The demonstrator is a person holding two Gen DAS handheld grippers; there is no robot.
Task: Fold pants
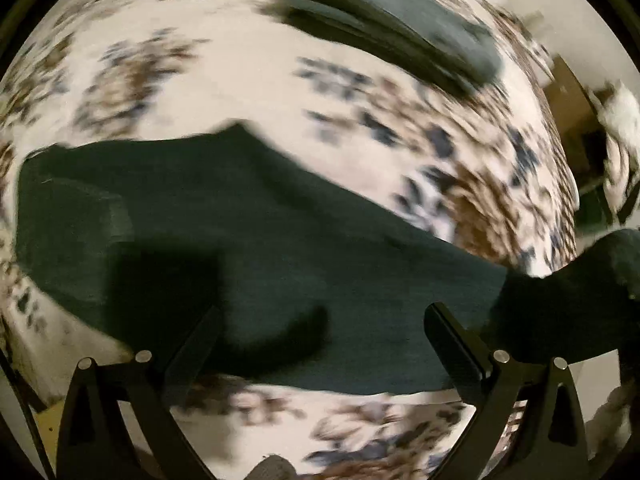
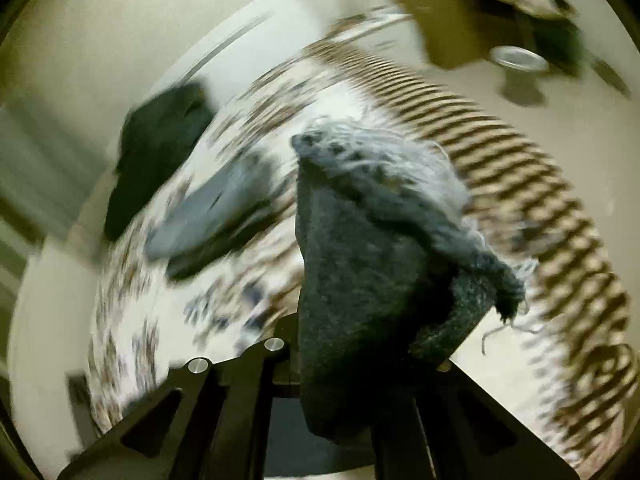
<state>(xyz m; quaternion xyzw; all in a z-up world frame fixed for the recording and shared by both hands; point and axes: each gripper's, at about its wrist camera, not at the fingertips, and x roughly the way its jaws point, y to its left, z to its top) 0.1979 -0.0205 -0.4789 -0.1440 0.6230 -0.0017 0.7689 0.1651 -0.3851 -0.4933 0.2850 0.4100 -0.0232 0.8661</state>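
Dark green pants (image 1: 248, 240) lie spread across a floral bedspread (image 1: 248, 80) in the left wrist view. My left gripper (image 1: 320, 320) is open above them, fingers wide apart and empty. In the right wrist view my right gripper (image 2: 352, 320) is shut on a frayed dark hem of the pants (image 2: 360, 248), which stands up bunched between the fingers and hides the fingertips. The lifted end also shows at the right edge of the left wrist view (image 1: 580, 292).
Another dark folded garment (image 1: 400, 28) lies at the far side of the bed; it also shows in the right wrist view (image 2: 208, 208). A dark cloth (image 2: 160, 152) hangs at the bed's edge. A striped bed border (image 2: 520, 184), a floor and a metal bowl (image 2: 518, 58) lie beyond.
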